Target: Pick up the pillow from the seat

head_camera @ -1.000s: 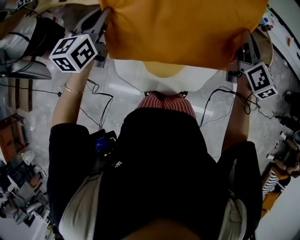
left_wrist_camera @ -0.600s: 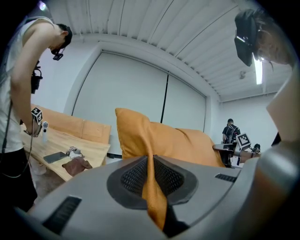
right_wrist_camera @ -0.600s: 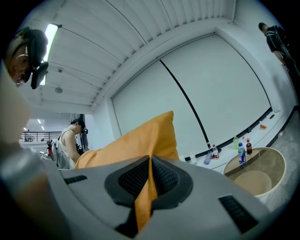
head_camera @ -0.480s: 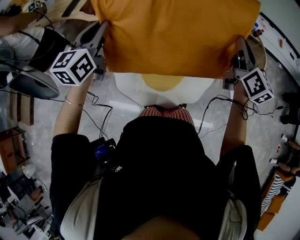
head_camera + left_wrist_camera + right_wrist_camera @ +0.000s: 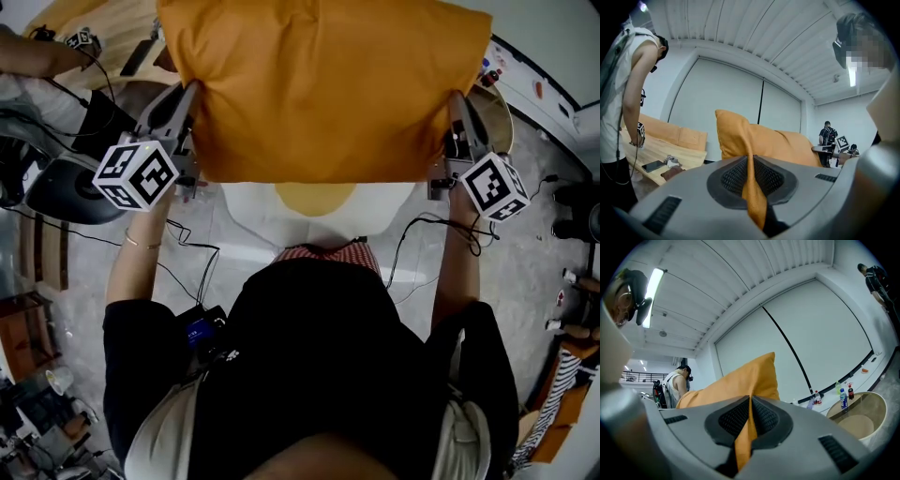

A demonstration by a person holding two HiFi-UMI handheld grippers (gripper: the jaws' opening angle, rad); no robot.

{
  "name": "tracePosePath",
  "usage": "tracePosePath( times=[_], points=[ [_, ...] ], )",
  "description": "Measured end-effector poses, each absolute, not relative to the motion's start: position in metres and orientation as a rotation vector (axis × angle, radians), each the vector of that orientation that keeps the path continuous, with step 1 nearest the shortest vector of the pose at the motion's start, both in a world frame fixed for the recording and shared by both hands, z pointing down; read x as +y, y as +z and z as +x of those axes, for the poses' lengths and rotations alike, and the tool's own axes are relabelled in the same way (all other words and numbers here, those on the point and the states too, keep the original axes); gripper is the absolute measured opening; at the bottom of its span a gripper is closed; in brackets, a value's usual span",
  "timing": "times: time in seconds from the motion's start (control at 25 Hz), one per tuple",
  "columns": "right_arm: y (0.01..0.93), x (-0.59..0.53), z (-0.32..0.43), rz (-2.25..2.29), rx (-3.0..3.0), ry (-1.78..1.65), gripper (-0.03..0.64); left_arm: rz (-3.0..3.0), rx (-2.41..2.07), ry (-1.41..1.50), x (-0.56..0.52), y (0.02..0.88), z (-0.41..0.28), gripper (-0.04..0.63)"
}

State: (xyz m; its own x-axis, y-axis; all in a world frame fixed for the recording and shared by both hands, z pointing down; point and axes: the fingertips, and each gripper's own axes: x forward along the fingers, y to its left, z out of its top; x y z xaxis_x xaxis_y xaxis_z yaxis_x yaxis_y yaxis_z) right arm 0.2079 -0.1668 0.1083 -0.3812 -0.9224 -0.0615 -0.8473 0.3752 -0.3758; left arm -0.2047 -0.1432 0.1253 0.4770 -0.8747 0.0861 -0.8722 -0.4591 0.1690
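A large orange pillow (image 5: 323, 89) hangs in the air between my two grippers, above a white seat (image 5: 248, 202) with a yellow centre. My left gripper (image 5: 190, 98) is shut on the pillow's left edge; in the left gripper view the orange fabric (image 5: 752, 187) is pinched between the ribbed pads. On the pillow's right edge my right gripper (image 5: 455, 108) is shut, and the right gripper view has the fabric (image 5: 747, 432) clamped between its pads. Both grippers point level.
Cables (image 5: 192, 253) run over the pale floor on both sides of the seat. A dark round object (image 5: 66, 192) lies at the left. A wooden table (image 5: 661, 164) and another person (image 5: 623, 112) stand at the left; a round tub (image 5: 860, 416) with bottles at the right.
Both grippers have risen with the pillow held between them. More of the white seat with its yellow centre shows below the pillow's lower edge.
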Motion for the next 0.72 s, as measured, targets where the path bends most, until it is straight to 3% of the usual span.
tracePosePath(
  times=[0.72],
  points=[
    [0.074,-0.155,0.185,-1.481,2.408,-0.378,0.031,2.543,-1.559,-0.121,-0.123,0.09,-0.229,0.041]
  ],
)
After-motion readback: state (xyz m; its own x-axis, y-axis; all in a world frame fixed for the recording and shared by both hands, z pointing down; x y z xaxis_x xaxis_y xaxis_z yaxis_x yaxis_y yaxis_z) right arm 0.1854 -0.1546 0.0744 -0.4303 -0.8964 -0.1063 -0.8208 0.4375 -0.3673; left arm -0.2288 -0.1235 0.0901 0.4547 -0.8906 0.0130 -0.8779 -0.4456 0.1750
